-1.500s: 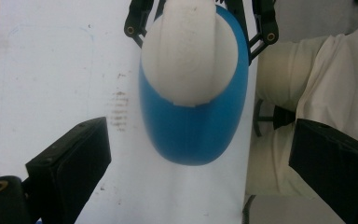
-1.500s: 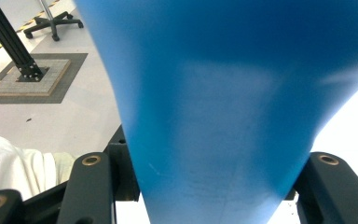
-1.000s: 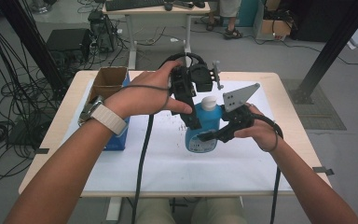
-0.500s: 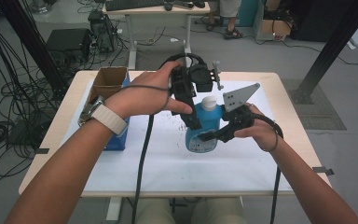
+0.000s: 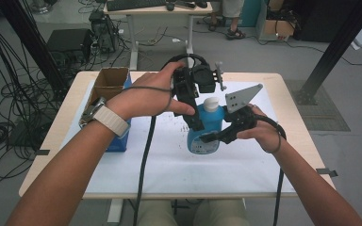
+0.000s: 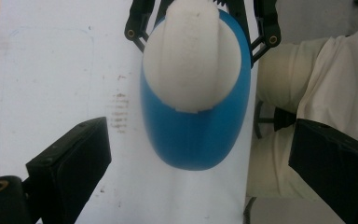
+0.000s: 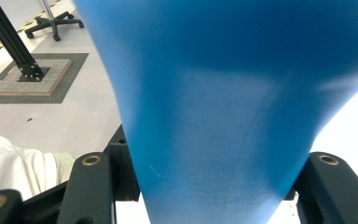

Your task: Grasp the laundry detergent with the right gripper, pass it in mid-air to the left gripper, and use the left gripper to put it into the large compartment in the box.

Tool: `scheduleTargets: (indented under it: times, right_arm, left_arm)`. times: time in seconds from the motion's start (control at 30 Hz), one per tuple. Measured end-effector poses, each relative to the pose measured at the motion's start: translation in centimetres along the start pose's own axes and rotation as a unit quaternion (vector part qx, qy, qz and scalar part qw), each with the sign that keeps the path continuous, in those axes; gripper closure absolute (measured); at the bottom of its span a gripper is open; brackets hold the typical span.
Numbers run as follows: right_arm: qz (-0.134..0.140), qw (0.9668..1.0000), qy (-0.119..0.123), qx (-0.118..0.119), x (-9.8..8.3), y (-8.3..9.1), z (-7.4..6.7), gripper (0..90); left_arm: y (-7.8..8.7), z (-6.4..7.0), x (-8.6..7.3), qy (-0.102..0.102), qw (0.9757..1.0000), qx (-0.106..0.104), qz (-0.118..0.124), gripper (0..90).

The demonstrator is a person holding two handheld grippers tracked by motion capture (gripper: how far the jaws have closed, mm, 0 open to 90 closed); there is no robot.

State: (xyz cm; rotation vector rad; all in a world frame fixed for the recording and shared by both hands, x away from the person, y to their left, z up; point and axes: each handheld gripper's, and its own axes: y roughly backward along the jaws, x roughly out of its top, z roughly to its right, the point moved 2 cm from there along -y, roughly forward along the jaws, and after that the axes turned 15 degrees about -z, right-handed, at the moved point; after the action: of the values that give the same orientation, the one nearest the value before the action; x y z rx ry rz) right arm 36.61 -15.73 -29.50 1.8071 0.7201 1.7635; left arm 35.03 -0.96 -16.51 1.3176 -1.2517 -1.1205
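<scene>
A blue bottle [image 5: 205, 132] with a white cap [image 5: 210, 103] stands upright on the white sheet [image 5: 169, 162] at the table's middle. My right gripper [image 5: 210, 138] comes in from the right and is shut on the bottle's lower body. In the right gripper view the blue bottle [image 7: 214, 102] sits clamped in the right gripper [image 7: 209, 186]. My left gripper [image 5: 199, 117] points down over the bottle's top. In the left gripper view the left gripper [image 6: 200, 140] stands open, its jaws wide on either side of the bottle [image 6: 196, 140], clear of the cap [image 6: 193, 60].
An open cardboard box [image 5: 111, 82] and a blue box [image 5: 119, 141] sit at the table's left. The sheet covers most of the tabletop [image 5: 287, 84]. A desk [image 5: 136, 9], cables and a black frame post [image 5: 334, 47] stand beyond the table.
</scene>
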Motion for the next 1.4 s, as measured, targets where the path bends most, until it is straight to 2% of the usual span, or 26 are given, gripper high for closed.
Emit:
scheduleTargets:
  times: [0.3,0.9,1.13,1.23,1.4]
  right_arm:
    - [-0.002,1.0000,0.005,-0.005,0.0,-0.1,0.0,43.1]
    - [-0.005,1.0000,0.003,0.005,0.5,0.0,-0.6,43.1]
    - [-0.006,1.0000,0.002,0.006,0.5,0.0,-0.6,43.1]
    - [-0.005,0.9999,0.011,-0.001,0.5,-0.1,-0.5,43.1]
    - [-0.007,0.9999,0.011,-0.001,0.5,-0.1,-0.6,43.1]
  left_arm:
    - [-0.4,-0.2,0.2,0.000,1.0000,-0.003,0.001,5.9]
    - [-1.0,-0.4,1.3,-0.011,0.9998,-0.009,0.010,6.2]
    - [-1.3,-0.4,1.7,-0.014,0.9998,-0.012,0.007,8.2]
    - [-1.4,-0.5,1.8,-0.014,0.9998,-0.014,0.004,9.2]
    - [-1.8,-0.6,2.0,-0.012,0.9998,-0.015,0.001,9.5]
